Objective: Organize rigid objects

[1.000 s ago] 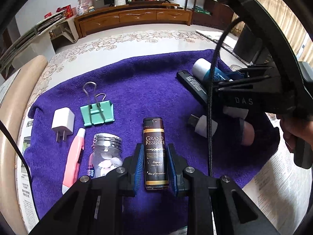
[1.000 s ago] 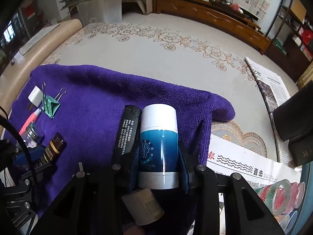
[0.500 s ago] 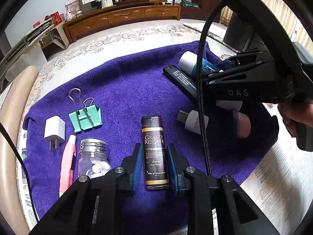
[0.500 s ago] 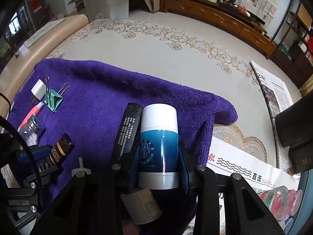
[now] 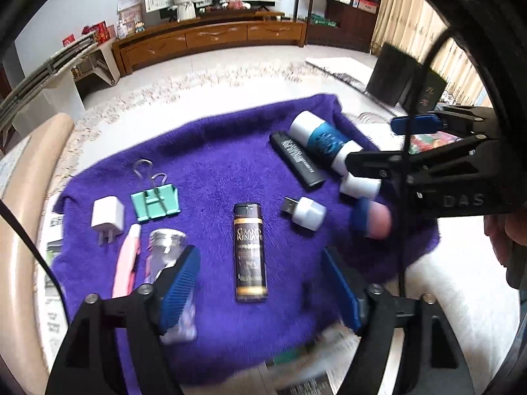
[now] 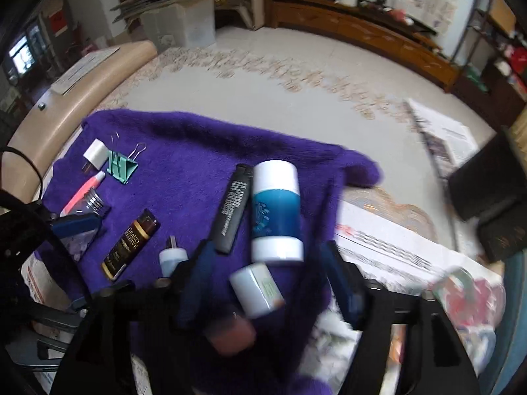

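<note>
A: What has changed since a second ago?

B: Both grippers have just been opening. The left gripper had its pads against the brown Grand Reserve lighter; now its jaws stand wide, with the lighter lying loose between them on the purple towel. The right gripper has likewise let go of the blue-and-white tube, and its jaws gape with nothing gripped.

A: Where does the tube lie?

B: Flat on the towel at twelve o'clock from the right gripper, with the black lighter just beside it at nine o'clock. A small white jar sits between the right fingers, nearer the camera.

A: And around the left gripper?

B: At two o'clock from the brown lighter, a white USB plug. At nine o'clock, a glass jar partly behind the left finger, then a pink pen. At ten o'clock, a green binder clip and a white charger.
</note>
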Available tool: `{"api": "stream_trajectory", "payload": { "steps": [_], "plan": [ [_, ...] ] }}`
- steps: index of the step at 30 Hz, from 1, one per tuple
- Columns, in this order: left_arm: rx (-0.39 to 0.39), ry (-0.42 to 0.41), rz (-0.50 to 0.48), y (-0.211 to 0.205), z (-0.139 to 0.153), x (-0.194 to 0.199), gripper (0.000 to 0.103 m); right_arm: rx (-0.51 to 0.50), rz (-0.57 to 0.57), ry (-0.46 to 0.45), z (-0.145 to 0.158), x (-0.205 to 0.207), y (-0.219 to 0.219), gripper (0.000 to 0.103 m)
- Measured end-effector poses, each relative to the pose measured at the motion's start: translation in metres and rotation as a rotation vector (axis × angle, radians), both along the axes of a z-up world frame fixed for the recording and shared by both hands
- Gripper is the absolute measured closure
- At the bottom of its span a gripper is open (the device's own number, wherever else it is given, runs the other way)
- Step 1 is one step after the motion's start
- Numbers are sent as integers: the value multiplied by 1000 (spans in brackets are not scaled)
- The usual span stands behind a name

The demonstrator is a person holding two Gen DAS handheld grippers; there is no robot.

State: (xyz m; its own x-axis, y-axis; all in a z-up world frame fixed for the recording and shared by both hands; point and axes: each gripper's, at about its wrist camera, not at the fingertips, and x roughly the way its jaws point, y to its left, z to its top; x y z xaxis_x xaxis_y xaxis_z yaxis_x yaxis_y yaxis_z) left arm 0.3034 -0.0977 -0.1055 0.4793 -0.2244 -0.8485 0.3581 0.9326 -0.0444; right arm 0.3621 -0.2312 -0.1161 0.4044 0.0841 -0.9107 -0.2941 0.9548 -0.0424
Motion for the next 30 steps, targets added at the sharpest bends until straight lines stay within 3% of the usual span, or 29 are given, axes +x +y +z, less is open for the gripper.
{"api": "stream_trajectory", "payload": {
  "steps": [1,4,5,6,10,12,14,16,18,23,30],
  "plan": [
    [-3,-14,8,3,7,-7,19,-4,-15,-16,7,-6,-2,17],
    [-14,-45,44,17,25,-32,3,18,-40,-45,30,-29,-4,12],
    [-18,-47,67,23,30,-41,0,26,-51,-54,39,-41,-4,4],
    [-23,-43,83,29,33,-46,0,29,-64,-63,45,-50,-4,0],
    [-113,-29,191,59,53,-87,0,67,-110,-93,70,-95,1,0],
    [-106,-32,237,68,62,-106,0,81,-127,-95,80,-120,4,0],
    [-51,-37,296,73,69,-121,0,89,-150,-103,90,-145,10,0],
    [75,-55,328,73,78,-139,0,88,-167,-108,97,-167,13,0],
    [115,-101,335,71,87,-158,0,84,-187,-114,104,-190,14,0],
    [-23,-110,316,85,110,-199,0,63,-225,-145,121,-239,17,0],
    [10,-123,350,91,115,-231,0,56,-240,-200,135,-287,21,0]
  ]
}}
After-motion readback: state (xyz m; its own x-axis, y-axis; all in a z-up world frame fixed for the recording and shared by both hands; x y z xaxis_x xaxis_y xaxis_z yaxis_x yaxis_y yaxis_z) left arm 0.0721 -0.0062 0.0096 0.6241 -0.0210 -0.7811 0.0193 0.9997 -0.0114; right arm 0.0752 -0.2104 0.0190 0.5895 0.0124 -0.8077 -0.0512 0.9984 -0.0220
